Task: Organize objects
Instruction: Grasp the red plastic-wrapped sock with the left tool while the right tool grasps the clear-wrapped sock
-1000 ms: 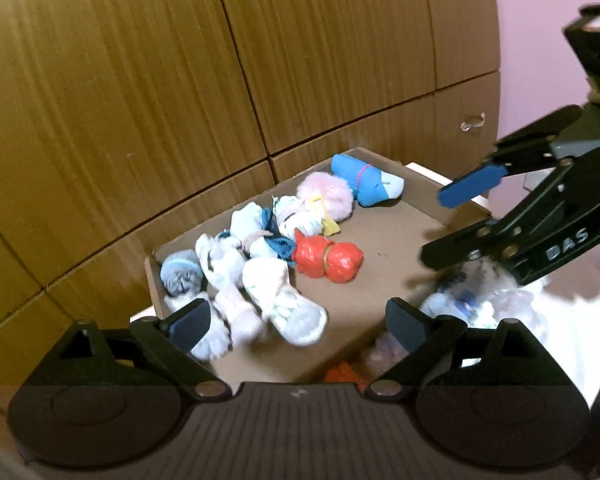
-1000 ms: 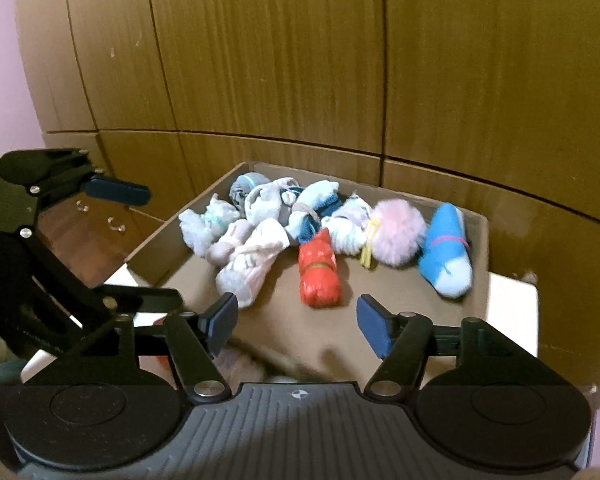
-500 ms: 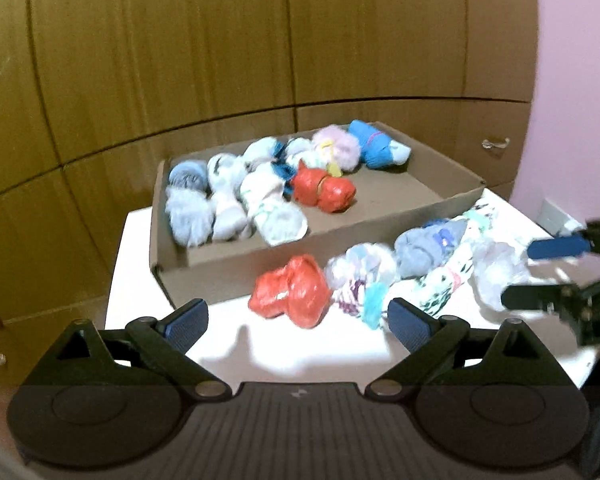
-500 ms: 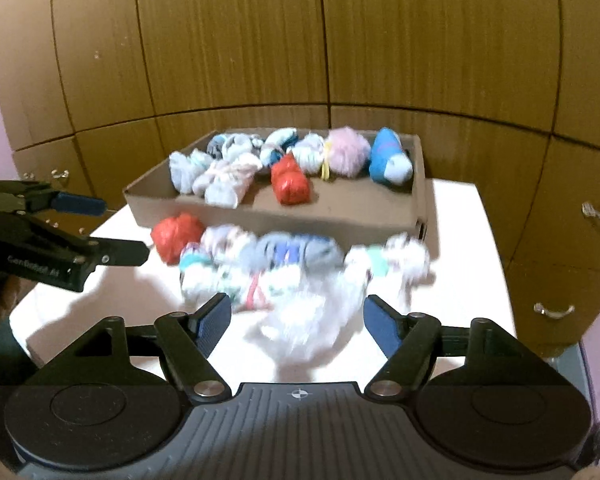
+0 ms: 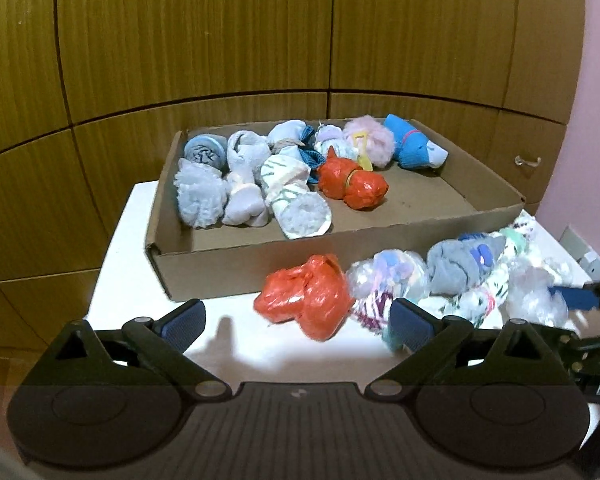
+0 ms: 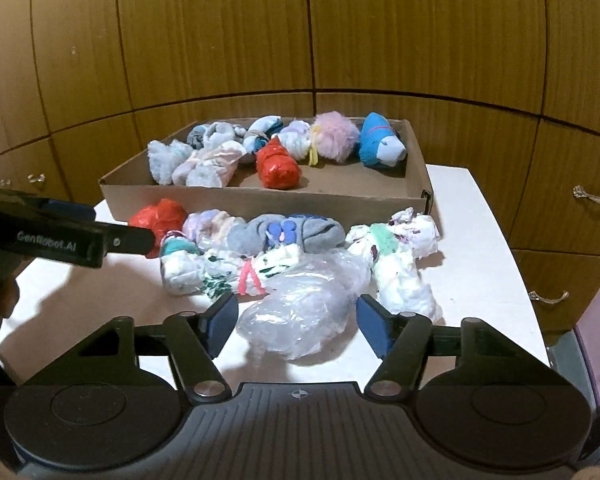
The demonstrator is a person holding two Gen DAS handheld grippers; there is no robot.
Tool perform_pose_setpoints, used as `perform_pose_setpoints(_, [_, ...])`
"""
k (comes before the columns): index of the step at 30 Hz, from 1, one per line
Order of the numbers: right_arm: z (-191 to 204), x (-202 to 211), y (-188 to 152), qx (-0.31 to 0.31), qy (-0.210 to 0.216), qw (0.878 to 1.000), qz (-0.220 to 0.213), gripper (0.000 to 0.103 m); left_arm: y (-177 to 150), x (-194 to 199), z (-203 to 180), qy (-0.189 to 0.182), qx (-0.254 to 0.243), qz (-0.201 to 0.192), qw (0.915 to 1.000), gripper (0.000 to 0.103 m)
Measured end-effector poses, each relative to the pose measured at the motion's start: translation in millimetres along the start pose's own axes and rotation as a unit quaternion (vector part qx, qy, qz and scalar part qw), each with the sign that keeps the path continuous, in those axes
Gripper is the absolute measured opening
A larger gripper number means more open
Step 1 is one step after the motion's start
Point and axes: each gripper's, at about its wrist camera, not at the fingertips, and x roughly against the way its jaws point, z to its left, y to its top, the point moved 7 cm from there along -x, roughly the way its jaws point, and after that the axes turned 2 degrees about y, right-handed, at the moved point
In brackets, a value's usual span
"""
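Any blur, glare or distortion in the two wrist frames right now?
Left wrist: strong fisheye bowing of the cabinet seams, dark vignette corners, slight blur on the right gripper at the edge, hard shadow under the left gripper. Right wrist: same bowing, soft glare on the clear plastic bundle, white table nearly overexposed.

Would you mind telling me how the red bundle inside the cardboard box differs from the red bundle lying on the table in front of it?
The red bundle in the box sits inside the cardboard box among other bundles; the red bundle on the table lies outside, against the box's front wall. The boxed one is cinched at its middle by a yellowish band; no band shows on the table one, which looks looser and more crumpled. Both are shiny red plastic-wrapped lumps of similar bulk.
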Motion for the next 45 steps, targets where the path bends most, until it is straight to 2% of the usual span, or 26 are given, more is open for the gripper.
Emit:
perform_pose_setpoints(1, [-1, -1, -1, -0.002, 0.002, 1.000, 0.000, 0.063, 1, -2, -3, -0.018, -0.010, -0.002, 0.9998, 0.098])
perform_pose_setpoints(7, [-5, 6, -5, -0.008, 0.005, 1.000, -0.014, 0.057, 4, -12, -3, -0.027, 0.013, 0.003, 0.9996, 0.098])
perform_pose_setpoints(12, [-5, 17, -10, -0.007, 0.011, 1.000, -0.028, 0.055, 5, -20, 3, -0.039, 0.049, 0.017, 0.9979, 0.100])
perform_pose_setpoints(15, [-5, 23, -13, -0.008, 0.011, 0.999, -0.031, 0.055, 5, -23, 8, -0.034, 0.063, 0.019, 0.9972, 0.097])
perform_pose_setpoints(21, [-4, 28, -20, -0.008, 0.012, 0.999, -0.029, 0.055, 5, -22, 9, -0.043, 0.071, 0.015, 0.9965, 0.083])
perform_pose_setpoints(28, [-4, 30, -20, -0.008, 0.013, 0.999, -0.029, 0.055, 7, -19, 8, -0.055, 0.069, 0.009, 0.9961, 0.051])
perform_pose_setpoints(45, [-1, 34, -18, -0.010, 0.016, 0.999, -0.030, 0.055, 10, 7, 9, -0.057, 0.056, -0.013, 0.9967, 0.050])
